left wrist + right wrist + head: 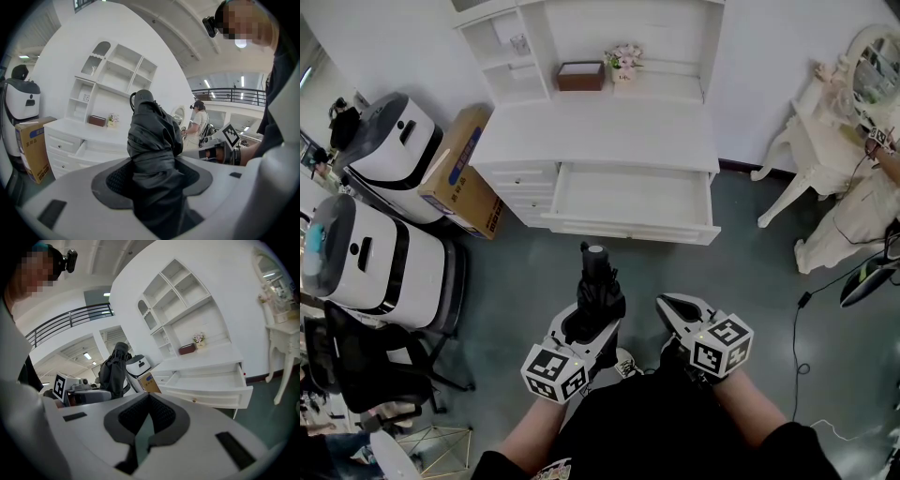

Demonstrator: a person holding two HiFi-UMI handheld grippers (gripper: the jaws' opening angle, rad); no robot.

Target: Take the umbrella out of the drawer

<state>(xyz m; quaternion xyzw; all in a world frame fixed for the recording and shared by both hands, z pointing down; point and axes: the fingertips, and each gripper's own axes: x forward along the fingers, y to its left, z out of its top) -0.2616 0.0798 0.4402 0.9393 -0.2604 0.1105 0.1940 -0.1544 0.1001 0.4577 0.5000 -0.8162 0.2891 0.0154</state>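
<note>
Clamping the folded black umbrella (pixel 596 281) upright in the left gripper (pixel 592 323), jaws pressing into the fabric midway, likely keeping the capped end up and the cloth off the floor. Idling just beside it with the right gripper (pixel 673 309), jaws closed together on nothing, apparently not needed for this hold. Standing well apart from the pulled-out, bare drawer (pixel 633 197) under the white worktop (pixel 600 131), looking like removal all but done.

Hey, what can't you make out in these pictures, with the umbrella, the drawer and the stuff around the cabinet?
Umbrella lower end: left gripper view, buried in the jaws of the left gripper.
Drawer floor: right gripper view, hidden behind its own front panel.
Cardboard box print: head view, too small to read.
Small item in the upper shelf: head view, too small to name.
</note>
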